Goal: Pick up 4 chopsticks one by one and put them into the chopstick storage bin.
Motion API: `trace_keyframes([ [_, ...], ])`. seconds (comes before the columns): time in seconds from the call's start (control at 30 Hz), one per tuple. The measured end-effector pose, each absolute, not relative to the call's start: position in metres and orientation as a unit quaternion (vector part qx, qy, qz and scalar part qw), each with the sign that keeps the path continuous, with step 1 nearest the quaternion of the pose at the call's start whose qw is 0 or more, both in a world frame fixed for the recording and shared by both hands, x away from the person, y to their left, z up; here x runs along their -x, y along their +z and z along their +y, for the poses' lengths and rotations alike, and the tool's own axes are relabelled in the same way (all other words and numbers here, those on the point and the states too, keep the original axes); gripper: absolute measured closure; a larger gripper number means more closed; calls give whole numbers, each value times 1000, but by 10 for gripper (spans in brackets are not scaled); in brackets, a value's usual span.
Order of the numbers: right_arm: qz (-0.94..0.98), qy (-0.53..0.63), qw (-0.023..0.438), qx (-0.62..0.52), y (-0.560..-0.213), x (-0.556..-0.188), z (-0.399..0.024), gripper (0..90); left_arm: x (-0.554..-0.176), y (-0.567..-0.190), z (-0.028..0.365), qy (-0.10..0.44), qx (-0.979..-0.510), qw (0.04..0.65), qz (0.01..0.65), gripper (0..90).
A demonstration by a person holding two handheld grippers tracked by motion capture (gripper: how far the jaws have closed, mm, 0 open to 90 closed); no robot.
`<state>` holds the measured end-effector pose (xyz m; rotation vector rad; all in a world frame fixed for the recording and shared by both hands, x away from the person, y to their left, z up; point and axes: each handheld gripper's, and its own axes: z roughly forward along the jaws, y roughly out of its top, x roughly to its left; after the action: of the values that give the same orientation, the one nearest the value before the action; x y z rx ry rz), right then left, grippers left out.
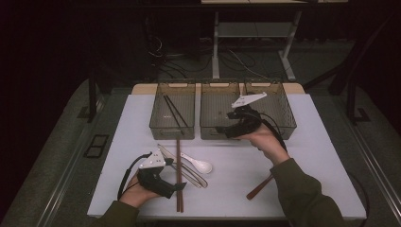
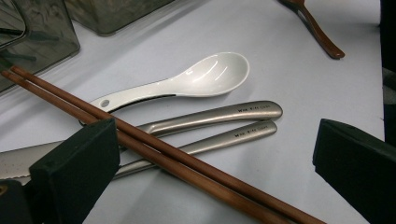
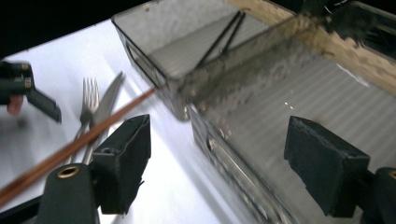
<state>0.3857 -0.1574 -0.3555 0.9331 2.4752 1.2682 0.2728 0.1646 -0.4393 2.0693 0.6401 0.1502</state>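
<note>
left gripper [image 1: 176, 187]: sitting low at the near-left of the table, jaws spread wide with nothing pinched. In its own view the brown chopsticks [image 2: 154, 151] run right across the gap between the jaws, and one jaw looks to sit just on top of them.

right gripper [image 1: 221, 129]: up at the front edge of the middle bin [image 1: 220, 109], jaws wide apart and empty.

cutlery pile: white ceramic spoon [image 2: 187, 81] lies just behind the chopsticks, and two steel handles [image 2: 224, 123] sit side by side under them. The right gripper view shows a fork [image 3: 88, 100] and a knife [image 3: 108, 95] at the far end of that pile.

bins: three smoky see-through ones in a row at the back. The left bin [image 1: 173, 109] already has a pair of dark chopsticks [image 1: 174, 111] in it. The right bin [image 1: 280, 111] is partly hidden behind the right gripper.

in the way: the chopsticks lie over the steel pieces, so those are pinned underneath.

stray bit: a brown wooden spoon [image 1: 259, 188] lies near the right forearm, well apart from the pile.

table [image 1: 312, 156]: white top.
</note>
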Motion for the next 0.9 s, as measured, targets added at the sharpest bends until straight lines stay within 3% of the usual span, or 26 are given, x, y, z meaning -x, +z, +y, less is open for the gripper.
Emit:
trace_keyframes([
  [0.9, 803, 458, 132, -357, -408, -306, -263, 182, -272, -439, 167, 70, -841, 463, 272, 0],
])
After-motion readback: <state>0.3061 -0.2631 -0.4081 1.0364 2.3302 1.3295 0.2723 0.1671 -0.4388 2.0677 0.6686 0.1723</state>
